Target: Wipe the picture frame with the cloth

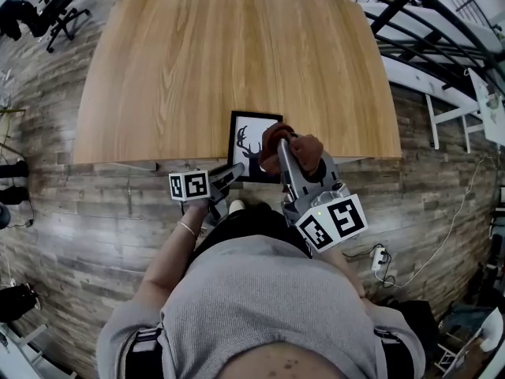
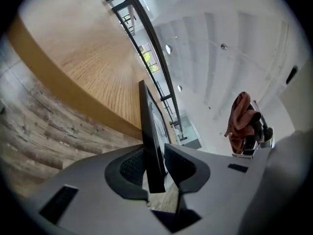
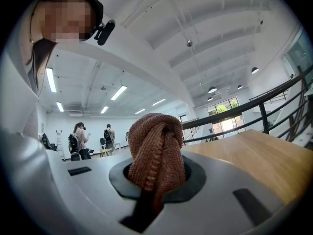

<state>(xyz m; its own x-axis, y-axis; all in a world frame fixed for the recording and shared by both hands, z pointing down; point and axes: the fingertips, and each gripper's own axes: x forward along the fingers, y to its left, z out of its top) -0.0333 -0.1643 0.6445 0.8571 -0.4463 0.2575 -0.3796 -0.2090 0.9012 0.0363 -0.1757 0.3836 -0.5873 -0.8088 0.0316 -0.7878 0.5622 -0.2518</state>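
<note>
Two grippers sit close in front of the person [image 1: 268, 306], just past the near edge of the table [image 1: 237, 54]. The left gripper [image 1: 231, 174] [image 2: 155, 161] has its jaws closed partway onto the near edge of the frame [image 1: 246, 136] [image 2: 146, 126]. Both pads [image 2: 131, 166] press on the thin black edge, which runs straight up between them in the left gripper view. The right gripper [image 1: 286, 150] [image 3: 156, 177] is just right of it, jaws clamped on a bunched brown cloth [image 1: 306, 150] [image 3: 156, 148]. The cloth bulges out above the jaws, and in the head view it overlaps the frame's right side; whether it touches the frame I cannot tell.

The frame shows a black deer head on white. Its near end juts past the table's near edge and its far end lies over the wood, near the middle of that edge. Whether it rests flat there I cannot tell. Beyond it the table top is light wood. Plank floor [image 1: 102, 212] lies around the table. A black chair [image 1: 49, 13] stands far left and a dark railing [image 1: 426, 22] runs far right. In the right gripper view, two people [image 3: 78, 140] stand far off.
</note>
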